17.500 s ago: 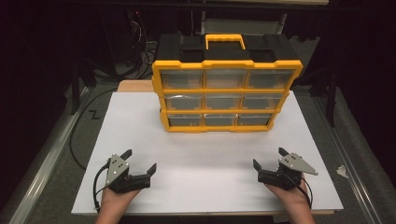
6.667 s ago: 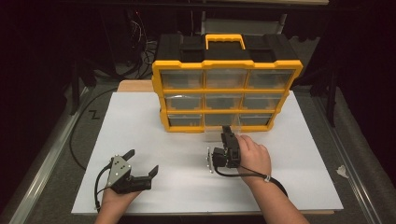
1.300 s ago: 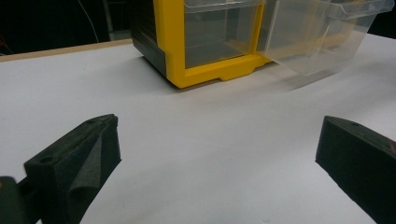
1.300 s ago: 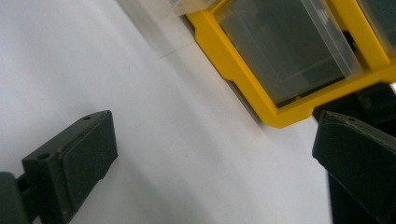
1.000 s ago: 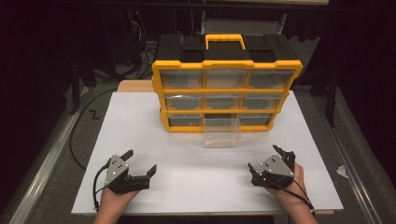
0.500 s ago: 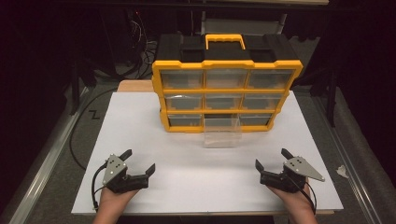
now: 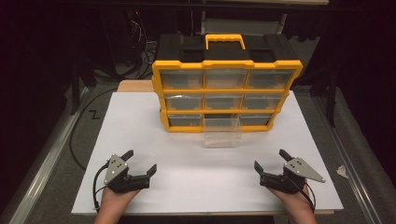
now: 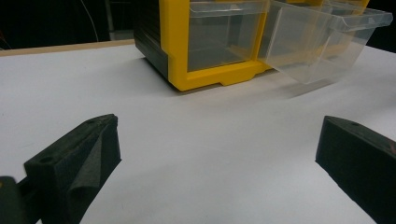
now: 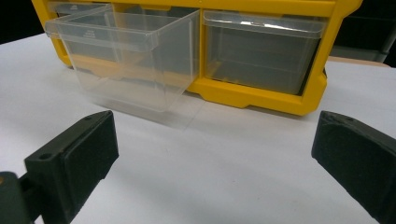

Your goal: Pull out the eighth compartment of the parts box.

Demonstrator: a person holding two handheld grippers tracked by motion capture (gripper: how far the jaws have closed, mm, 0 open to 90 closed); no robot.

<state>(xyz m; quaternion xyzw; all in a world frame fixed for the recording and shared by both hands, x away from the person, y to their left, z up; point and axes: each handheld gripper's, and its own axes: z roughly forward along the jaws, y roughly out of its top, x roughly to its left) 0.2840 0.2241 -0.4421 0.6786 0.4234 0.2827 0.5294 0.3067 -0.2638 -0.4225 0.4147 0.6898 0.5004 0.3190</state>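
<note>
**Bottom-middle drawer pulled out, both grippers spread and empty**

The left gripper and right gripper rest on the white tabletop, jaws spread wide, pinching nothing. Ahead of them, well apart, stands the yellow-and-black drawer organizer. Its clear bottom-middle drawer juts out toward the grippers, lying ahead between them; the other drawers sit flush.

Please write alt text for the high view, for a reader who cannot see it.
A yellow and black organizer stands on a white table, its bottom middle clear drawer pulled out. The left gripper and right gripper, both open, rest near the front edge.
</note>
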